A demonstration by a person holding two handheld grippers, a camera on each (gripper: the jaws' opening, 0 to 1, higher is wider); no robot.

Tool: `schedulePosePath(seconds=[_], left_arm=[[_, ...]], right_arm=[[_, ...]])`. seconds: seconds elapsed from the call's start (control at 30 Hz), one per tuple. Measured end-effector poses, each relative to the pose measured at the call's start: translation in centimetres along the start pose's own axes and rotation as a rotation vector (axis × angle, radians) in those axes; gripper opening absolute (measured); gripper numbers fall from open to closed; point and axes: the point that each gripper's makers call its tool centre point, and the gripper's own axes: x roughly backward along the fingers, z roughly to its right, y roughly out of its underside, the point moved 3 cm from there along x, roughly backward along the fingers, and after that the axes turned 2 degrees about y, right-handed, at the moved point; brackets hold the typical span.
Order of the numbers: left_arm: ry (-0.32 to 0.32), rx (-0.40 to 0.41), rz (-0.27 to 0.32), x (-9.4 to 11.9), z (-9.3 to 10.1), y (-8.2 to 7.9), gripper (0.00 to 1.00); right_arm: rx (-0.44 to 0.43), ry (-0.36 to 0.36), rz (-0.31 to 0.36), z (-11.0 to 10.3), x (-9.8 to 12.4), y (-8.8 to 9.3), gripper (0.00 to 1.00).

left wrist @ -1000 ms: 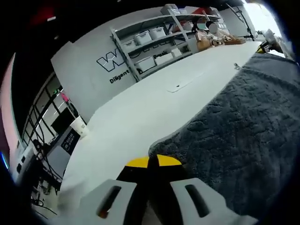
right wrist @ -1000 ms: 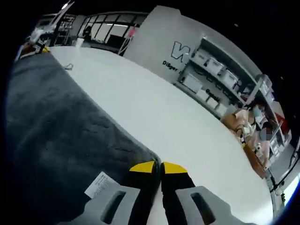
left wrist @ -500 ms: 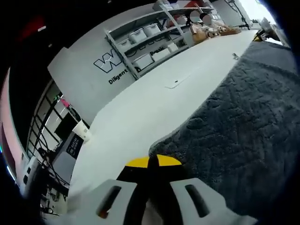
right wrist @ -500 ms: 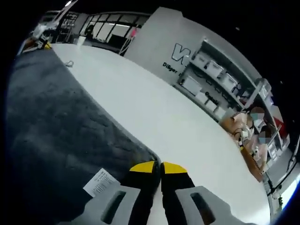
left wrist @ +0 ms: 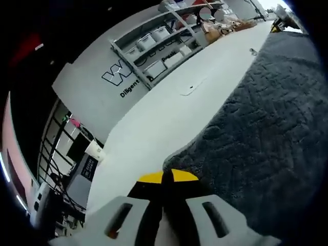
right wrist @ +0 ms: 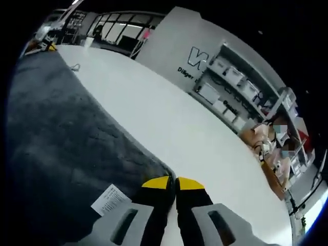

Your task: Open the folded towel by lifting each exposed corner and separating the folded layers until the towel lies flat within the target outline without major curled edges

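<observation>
A dark grey plush towel (left wrist: pixel 261 123) spreads over the white table (left wrist: pixel 154 123) in the left gripper view. My left gripper (left wrist: pixel 168 177) is shut on the towel's corner, its yellow tips pressed together. In the right gripper view the same towel (right wrist: pixel 56 133) stretches to the left. My right gripper (right wrist: pixel 173 182) is shut on another corner of it. A white care label (right wrist: pixel 108 200) lies on the towel just left of the right gripper. The other gripper shows far off at the towel's far end (right wrist: pixel 47 47).
A grey wall with white lettering (left wrist: pixel 120 77) and metal shelving with white bins (left wrist: pixel 159 43) stand beyond the table (right wrist: pixel 205 133). A paper cup (left wrist: pixel 95 149) sits near the table's far edge. A small loop-shaped object (right wrist: pixel 75 67) lies on the table. People sit at the back (right wrist: pixel 277 138).
Both views have tilted slightly as the hands moved. Each gripper still holds its towel corner, and the towel looks much the same.
</observation>
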Motion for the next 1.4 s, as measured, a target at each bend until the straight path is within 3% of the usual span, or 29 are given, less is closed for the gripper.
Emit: schedulePosePath(seconds=[0.17, 0.43, 0.7, 0.77, 0.83, 1.03, 1.17, 1.4], left_arm=[[-0.028, -0.052, 0.017, 0.1, 0.2, -0.1, 0.02], [-0.031, -0.054, 0.022, 0.0, 0.0, -0.2, 0.03], [-0.007, 0.008, 0.021, -0.1, -0.2, -0.1, 0.03], [-0.006, 0.012, 0.028, -0.1, -0.2, -0.1, 0.04], [-0.004, 0.021, 0.038, 0.0, -0.2, -0.1, 0.04], [-0.001, 0.116, 0.05, 0.1, -0.8, 0.0, 0.12], [-0.022, 0.163, 0.046, 0.3, -1.6, 0.3, 0.23], [-0.002, 0.291, 0.052, 1.5, -2.2, 0.8, 0.42]], right_arm=[[0.0, 0.002, 0.008, 0.0, 0.0, 0.1, 0.0], [0.005, 0.002, 0.016, 0.0, 0.0, 0.2, 0.0], [-0.021, 0.021, -0.001, 0.1, -0.2, 0.2, 0.01], [-0.016, 0.071, -0.013, 0.8, -0.1, 0.2, 0.07], [-0.031, 0.074, -0.02, 0.7, 0.1, 0.2, 0.11], [-0.059, 0.139, -0.055, 1.5, 0.2, -0.2, 0.26], [-0.121, 0.163, -0.073, 1.9, 0.7, -0.1, 0.36], [-0.167, 0.187, -0.093, 2.7, 1.6, 0.2, 0.57]])
